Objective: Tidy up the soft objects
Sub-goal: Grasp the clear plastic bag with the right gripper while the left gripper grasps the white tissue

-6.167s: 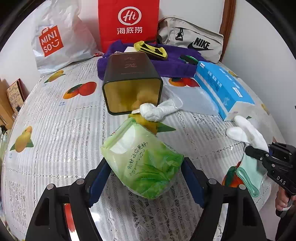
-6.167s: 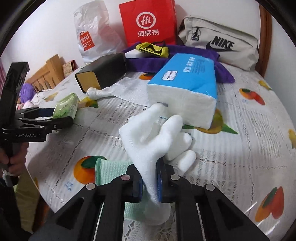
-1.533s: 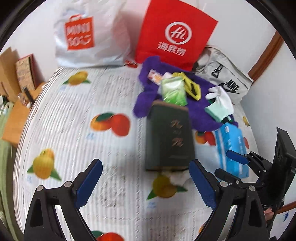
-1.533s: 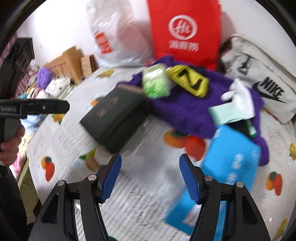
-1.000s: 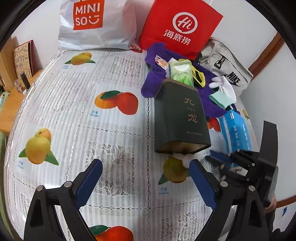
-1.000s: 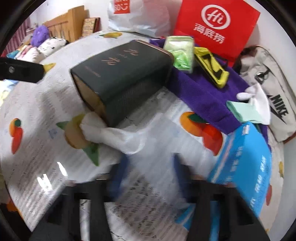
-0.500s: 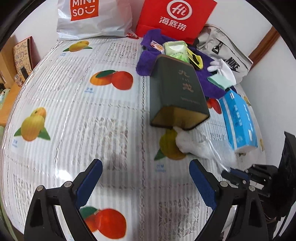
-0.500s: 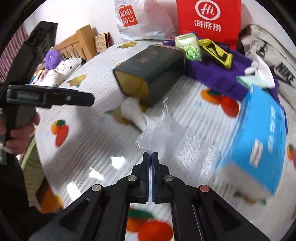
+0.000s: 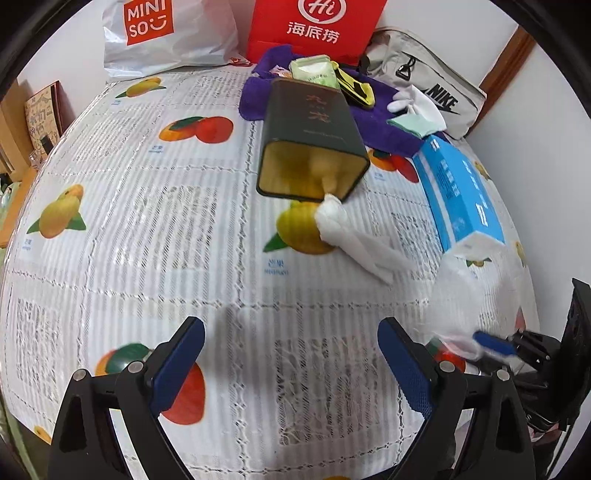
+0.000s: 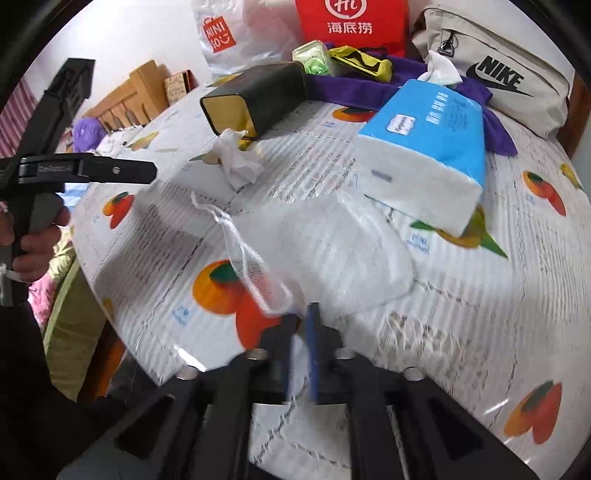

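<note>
Mesh bag (image 10: pixel 325 254), white and see-through, lies pinched at its near edge between the blue pads of the right tool (image 10: pixel 301 350), whose fingers are drawn together on the fabric; the rest of the bag spreads over the fruit-print tablecloth (image 10: pixel 480 314) of the counter, its far end touching the white end of the blue tissue pack (image 10: pixel 424 147). In the left wrist view the same bag (image 9: pixel 469 295) shows blurred at the right, with the right tool (image 9: pixel 495 345) at its lower edge. The left tool (image 9: pixel 291 354) hangs above the cloth with its fingers wide apart and nothing between them.

A dark tin (image 9: pixel 314 144) lies on its side, its gold-lined mouth facing the cameras. A crumpled white cloth (image 9: pixel 354 240) trails out from that mouth onto the tablecloth, between the tin and the bag.

Behind the tin a purple towel (image 9: pixel 384 136) carries a green tissue packet (image 9: pixel 314 70), a yellow item (image 9: pixel 354 86) and a white glove (image 9: pixel 417 103) on a pale green cloth (image 9: pixel 410 123). A red paper bag (image 9: pixel 314 26), a white shopping bag (image 9: pixel 162 37) and a beige Nike bag (image 9: pixel 432 88) stand along the wall.
</note>
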The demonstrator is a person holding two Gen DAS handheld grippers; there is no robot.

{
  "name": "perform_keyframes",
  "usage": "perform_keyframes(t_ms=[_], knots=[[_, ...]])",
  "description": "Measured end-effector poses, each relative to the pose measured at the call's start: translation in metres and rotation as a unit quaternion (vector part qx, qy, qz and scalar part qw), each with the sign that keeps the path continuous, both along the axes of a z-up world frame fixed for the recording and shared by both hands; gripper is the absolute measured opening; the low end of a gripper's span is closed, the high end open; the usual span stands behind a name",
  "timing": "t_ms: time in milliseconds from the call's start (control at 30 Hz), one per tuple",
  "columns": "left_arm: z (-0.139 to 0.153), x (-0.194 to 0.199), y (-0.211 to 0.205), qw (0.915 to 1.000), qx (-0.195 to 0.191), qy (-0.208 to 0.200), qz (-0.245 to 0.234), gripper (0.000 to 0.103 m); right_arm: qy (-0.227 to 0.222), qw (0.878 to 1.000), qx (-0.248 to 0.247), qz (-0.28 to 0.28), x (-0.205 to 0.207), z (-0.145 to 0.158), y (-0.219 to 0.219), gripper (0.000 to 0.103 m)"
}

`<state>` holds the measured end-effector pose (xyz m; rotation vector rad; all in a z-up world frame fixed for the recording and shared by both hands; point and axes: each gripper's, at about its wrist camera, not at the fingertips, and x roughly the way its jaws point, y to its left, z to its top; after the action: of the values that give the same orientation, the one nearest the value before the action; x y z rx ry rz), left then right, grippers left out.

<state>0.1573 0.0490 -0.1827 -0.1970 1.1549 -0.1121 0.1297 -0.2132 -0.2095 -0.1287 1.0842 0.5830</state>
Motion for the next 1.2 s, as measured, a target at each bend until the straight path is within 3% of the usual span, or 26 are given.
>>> perform_keyframes(t_ms=[33, 67, 167, 267, 400, 500, 567, 733, 833, 933, 1100, 1167, 1200], knots=[[-0.002, -0.001, -0.002, 1.0000, 0.004, 0.001, -0.001, 0.095, -0.006, 1.000, 0.002, 0.000, -0.002, 0.001, -0.002, 0.061], [-0.003, -0.002, -0.004, 1.0000, 0.006, 0.001, -0.002, 0.095, -0.016, 1.000, 0.005, -0.001, -0.004, 0.002, -0.004, 0.071], [-0.007, -0.003, -0.008, 0.9999, 0.007, 0.005, -0.006, 0.095, -0.040, 0.999, 0.024, 0.000, -0.004, 0.008, -0.006, 0.080], [-0.010, -0.003, -0.012, 0.9999, 0.008, 0.007, -0.008, 0.095, -0.051, 0.998, 0.024, -0.003, 0.008, 0.006, -0.002, 0.086], [-0.012, -0.002, -0.014, 0.9999, -0.002, 0.005, -0.014, 0.095, -0.061, 0.998, -0.017, 0.001, 0.028, -0.004, 0.015, 0.086], [-0.013, 0.002, -0.016, 0.9998, -0.001, 0.005, -0.018, 0.095, -0.063, 0.998, -0.017, 0.008, 0.038, -0.007, 0.021, 0.087], [-0.013, 0.005, -0.018, 0.9998, 0.000, 0.005, -0.020, 0.095, -0.057, 0.998, -0.014, 0.014, 0.042, -0.010, 0.027, 0.095], [-0.015, 0.014, -0.018, 0.9997, 0.001, 0.003, -0.025, 0.095, -0.085, 0.995, -0.049, 0.028, 0.036, -0.018, 0.043, 0.102], [-0.017, 0.022, -0.021, 0.9995, 0.005, 0.003, -0.030, 0.095, -0.089, 0.995, -0.047, 0.024, 0.036, -0.019, 0.043, 0.102], [-0.016, 0.032, -0.030, 0.9991, 0.004, -0.007, -0.043, 0.095, -0.096, 0.994, -0.049, 0.018, 0.035, -0.018, 0.042, 0.095], [-0.017, 0.046, -0.044, 0.9984, 0.004, -0.026, -0.049, 0.095, -0.113, 0.993, -0.043, 0.004, 0.028, -0.014, 0.034, 0.068], [-0.017, 0.049, -0.048, 0.9982, 0.006, -0.039, -0.044, 0.094, -0.117, 0.992, -0.042, 0.002, 0.025, -0.012, 0.031, 0.049], [-0.017, 0.049, -0.050, 0.9980, 0.008, -0.049, -0.039, 0.094, -0.118, 0.992, -0.042, 0.002, 0.024, -0.012, 0.031, 0.045]])
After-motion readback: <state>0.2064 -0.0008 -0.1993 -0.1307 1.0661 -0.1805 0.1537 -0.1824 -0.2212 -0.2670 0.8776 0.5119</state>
